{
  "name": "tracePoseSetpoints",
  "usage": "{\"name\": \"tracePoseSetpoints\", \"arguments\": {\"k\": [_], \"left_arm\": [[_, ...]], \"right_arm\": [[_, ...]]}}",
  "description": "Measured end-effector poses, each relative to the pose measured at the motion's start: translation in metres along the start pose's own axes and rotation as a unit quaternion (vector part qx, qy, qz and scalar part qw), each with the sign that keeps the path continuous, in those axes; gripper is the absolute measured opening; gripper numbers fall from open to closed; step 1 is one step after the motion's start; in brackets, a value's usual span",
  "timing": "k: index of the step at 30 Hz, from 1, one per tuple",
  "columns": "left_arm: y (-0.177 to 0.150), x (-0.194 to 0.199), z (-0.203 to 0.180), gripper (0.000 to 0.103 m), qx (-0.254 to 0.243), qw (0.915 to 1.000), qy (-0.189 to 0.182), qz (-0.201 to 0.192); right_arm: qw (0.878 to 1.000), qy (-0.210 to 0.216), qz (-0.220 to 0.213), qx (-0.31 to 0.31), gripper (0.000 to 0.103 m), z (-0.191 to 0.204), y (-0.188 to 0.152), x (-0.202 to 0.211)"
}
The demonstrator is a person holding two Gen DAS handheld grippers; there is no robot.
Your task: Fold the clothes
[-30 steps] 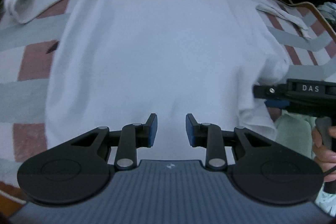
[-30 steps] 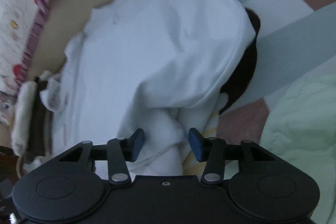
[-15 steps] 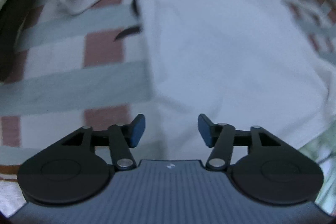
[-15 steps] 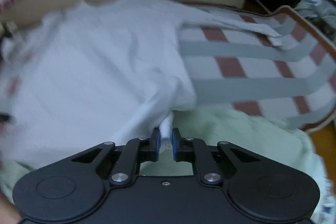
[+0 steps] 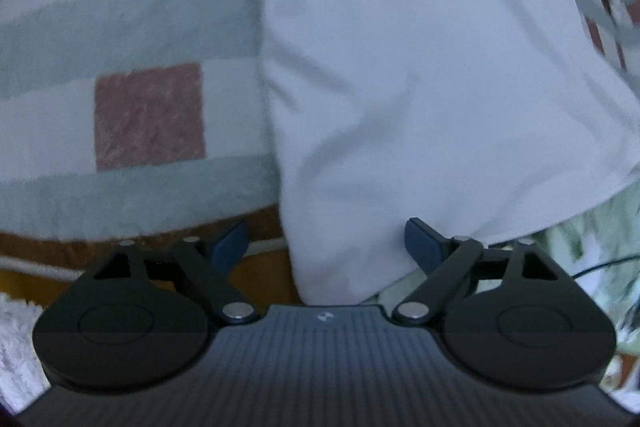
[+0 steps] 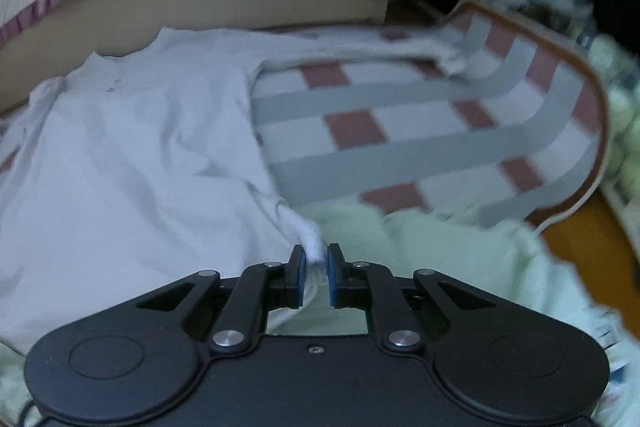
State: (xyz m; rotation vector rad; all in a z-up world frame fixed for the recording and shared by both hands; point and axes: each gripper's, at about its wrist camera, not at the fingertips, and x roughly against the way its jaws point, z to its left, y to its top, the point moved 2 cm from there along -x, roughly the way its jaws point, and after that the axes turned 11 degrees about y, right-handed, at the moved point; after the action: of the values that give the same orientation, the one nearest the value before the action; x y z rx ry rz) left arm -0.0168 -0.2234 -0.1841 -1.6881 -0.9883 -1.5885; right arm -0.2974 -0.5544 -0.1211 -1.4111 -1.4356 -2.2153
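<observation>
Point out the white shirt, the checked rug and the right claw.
white shirt (image 5: 420,67): left wrist view, middle of its body.
checked rug (image 6: 400,147): right wrist view, bare checked area.
right claw (image 6: 317,267): right wrist view, between its fingertips.

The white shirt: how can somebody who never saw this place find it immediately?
Find the checked mat with grey stripes and reddish squares. The white shirt lies spread on it, one corner pinched by the right gripper. Unlike the pale green cloth beside it, it is plain white.
</observation>
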Motion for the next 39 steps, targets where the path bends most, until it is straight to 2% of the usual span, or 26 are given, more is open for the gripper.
{"name": "tracePoseSetpoints", "arguments": {"k": [2, 5, 7, 8, 10, 11, 14, 16, 17, 19, 20, 22, 26, 28, 32, 34, 36, 39], "left_arm": [[-0.001, 0.001, -0.009, 0.087, -0.014, 0.9998, 0.011, -0.007], [-0.003, 0.002, -0.01, 0.09, 0.009, 0.9997, 0.02, -0.011], [-0.004, 0.004, -0.01, 0.09, 0.023, 0.9995, 0.015, -0.012], [-0.004, 0.005, -0.011, 0.086, 0.024, 0.9996, 0.003, -0.015], [-0.007, 0.009, -0.015, 0.051, 0.011, 0.9991, -0.028, -0.031], [-0.008, 0.012, -0.02, 0.005, -0.008, 0.9989, -0.028, -0.038], [-0.009, 0.03, -0.025, 0.006, -0.029, 0.9965, -0.014, -0.078], [-0.009, 0.061, -0.02, 0.006, -0.034, 0.9903, 0.003, -0.135], [-0.01, 0.077, -0.018, 0.006, -0.036, 0.9871, 0.004, -0.156], [-0.013, 0.108, -0.006, 0.006, -0.021, 0.9852, -0.024, -0.168], [-0.018, 0.118, -0.005, 0.006, -0.019, 0.9848, -0.033, -0.17], [-0.027, 0.12, -0.008, 0.006, -0.02, 0.9853, -0.019, -0.169], [-0.03, 0.081, -0.003, 0.006, -0.028, 0.9915, 0.009, -0.126], [-0.038, 0.078, -0.008, 0.006, -0.046, 0.9903, 0.036, -0.126], [-0.049, 0.091, -0.014, 0.006, -0.074, 0.9861, 0.054, -0.138], [-0.054, 0.095, -0.012, 0.006, -0.088, 0.9837, 0.076, -0.137], [-0.057, 0.09, -0.012, 0.006, -0.116, 0.9795, 0.104, -0.127], [-0.057, 0.077, -0.016, 0.005, -0.136, 0.9799, 0.116, -0.089]], "right_arm": [[1.0, -0.008, 0.003, -0.006, 0.012, -0.005, -0.001, 0.002], [1.0, 0.002, 0.004, -0.015, 0.012, -0.01, -0.006, 0.002], [1.0, 0.01, 0.0, -0.014, 0.012, -0.01, -0.008, 0.002], [1.0, 0.014, -0.001, -0.013, 0.012, -0.011, -0.008, 0.002], [1.0, 0.023, -0.004, -0.019, 0.012, -0.012, -0.008, 0.002], [0.999, 0.027, -0.006, -0.023, 0.012, -0.013, -0.008, 0.002], [0.999, 0.044, -0.013, -0.015, 0.012, -0.013, -0.001, 0.009], [0.998, 0.056, -0.02, -0.006, 0.012, -0.011, 0.005, 0.016], [0.997, 0.069, -0.023, -0.004, 0.012, -0.011, 0.01, 0.023], [0.996, 0.081, -0.023, 0.001, 0.012, -0.013, 0.019, 0.037], [0.996, 0.083, -0.019, 0.005, 0.012, -0.014, 0.023, 0.044], [0.996, 0.086, -0.009, 0.013, 0.012, -0.014, 0.022, 0.046], [0.996, 0.089, 0.009, 0.028, 0.012, -0.013, 0.015, 0.045], [0.995, 0.089, 0.016, 0.032, 0.012, -0.011, 0.007, 0.039], [0.995, 0.084, 0.032, 0.049, 0.012, -0.006, -0.008, 0.034], [0.994, 0.09, 0.041, 0.048, 0.012, -0.007, -0.012, 0.033], [0.993, 0.097, 0.056, 0.047, 0.012, -0.007, -0.018, 0.029], [0.991, 0.094, 0.082, 0.053, 0.012, -0.009, -0.029, 0.017]]}}
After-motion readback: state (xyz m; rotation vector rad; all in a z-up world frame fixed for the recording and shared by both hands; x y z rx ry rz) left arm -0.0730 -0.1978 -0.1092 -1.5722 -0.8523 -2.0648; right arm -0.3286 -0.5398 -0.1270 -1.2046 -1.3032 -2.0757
